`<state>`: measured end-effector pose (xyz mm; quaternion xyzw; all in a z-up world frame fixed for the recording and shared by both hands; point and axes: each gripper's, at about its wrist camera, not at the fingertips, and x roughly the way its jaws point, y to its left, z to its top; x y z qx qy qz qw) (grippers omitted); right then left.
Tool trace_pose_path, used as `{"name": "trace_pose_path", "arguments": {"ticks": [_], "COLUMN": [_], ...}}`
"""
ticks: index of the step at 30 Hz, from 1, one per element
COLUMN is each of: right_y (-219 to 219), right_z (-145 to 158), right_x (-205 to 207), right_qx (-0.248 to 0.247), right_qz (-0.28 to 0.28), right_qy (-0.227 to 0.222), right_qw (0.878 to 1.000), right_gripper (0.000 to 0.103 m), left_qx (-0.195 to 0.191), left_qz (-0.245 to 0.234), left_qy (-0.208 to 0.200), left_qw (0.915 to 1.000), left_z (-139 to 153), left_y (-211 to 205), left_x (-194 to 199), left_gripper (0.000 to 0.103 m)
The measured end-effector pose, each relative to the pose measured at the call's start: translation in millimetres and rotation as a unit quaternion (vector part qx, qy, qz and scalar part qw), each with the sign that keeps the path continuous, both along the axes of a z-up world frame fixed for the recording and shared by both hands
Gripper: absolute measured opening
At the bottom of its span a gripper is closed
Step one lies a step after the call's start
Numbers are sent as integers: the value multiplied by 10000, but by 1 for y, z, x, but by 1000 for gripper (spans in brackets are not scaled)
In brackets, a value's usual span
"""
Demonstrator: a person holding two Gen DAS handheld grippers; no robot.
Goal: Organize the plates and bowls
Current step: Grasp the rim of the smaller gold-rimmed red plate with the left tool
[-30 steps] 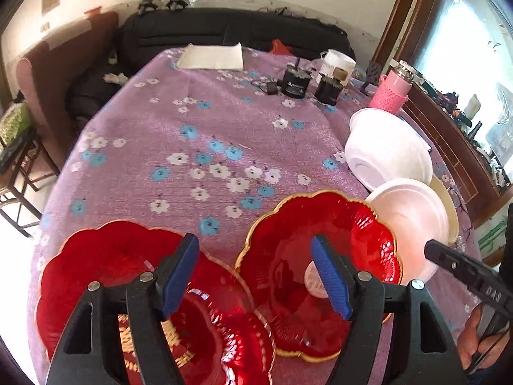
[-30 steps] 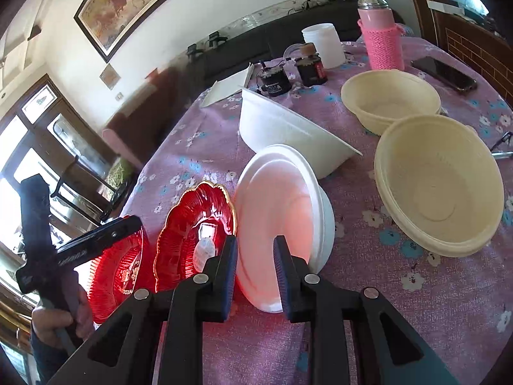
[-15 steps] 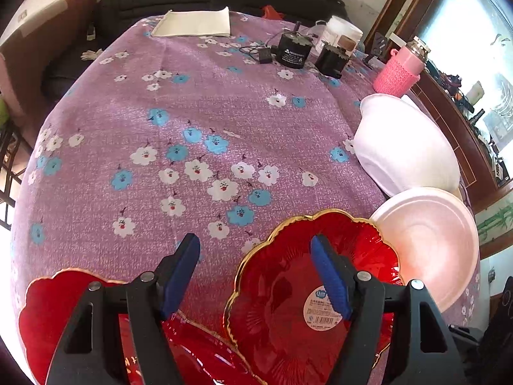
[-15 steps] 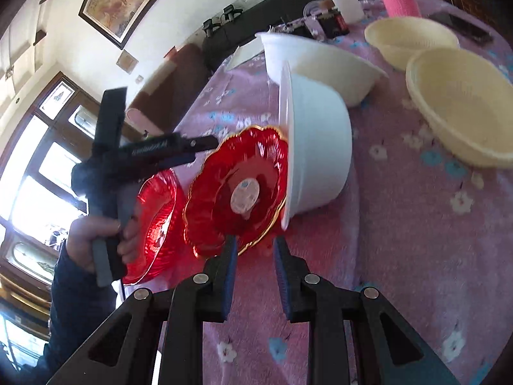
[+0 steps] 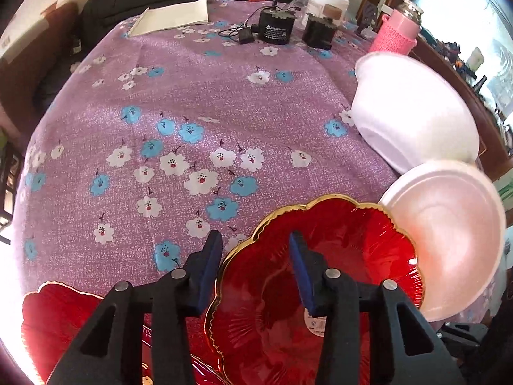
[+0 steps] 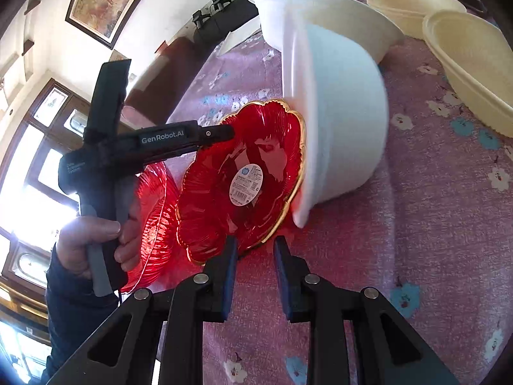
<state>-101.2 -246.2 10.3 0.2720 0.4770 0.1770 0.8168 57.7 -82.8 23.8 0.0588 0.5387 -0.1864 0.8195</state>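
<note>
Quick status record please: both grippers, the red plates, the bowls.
left gripper: jaws closing, gold rim of the red plate between them, not yet pinched
right gripper: narrow gap, nothing between the pads, at that plate's near edge
second red plate: on the cloth, left of the first
white bowl: tipped on its side, next to the red plate
cream bowls: two, upright, far right

bright window glare, fisheye-warped edges
</note>
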Motion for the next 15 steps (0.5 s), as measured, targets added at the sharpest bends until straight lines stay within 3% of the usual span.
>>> {"name": "trace_pose_path", "arguments": {"ticks": [3,7,15], "right_y": [3,-6,-24], "right_z": [1,11,38], "right_x": [4,-1,-15], "right_qx": [-85,-242,-304], "right_qz": [-73,-269,-436], "right_qy": [-42,-256,-676], "right_qw": [9999,9990,9963], "right_gripper": [24,18,17], "left_qx": [82,-93,-353], "left_qz": [-29,-56,-117], "left_qy": [-106,-193,-467], "left_qw": [9999,9998,9982], "left_z": [1,10,33], "left_y": [-1,2,-2], "left_x": [-5,-12,-27], "left_gripper": [42,38,38]}}
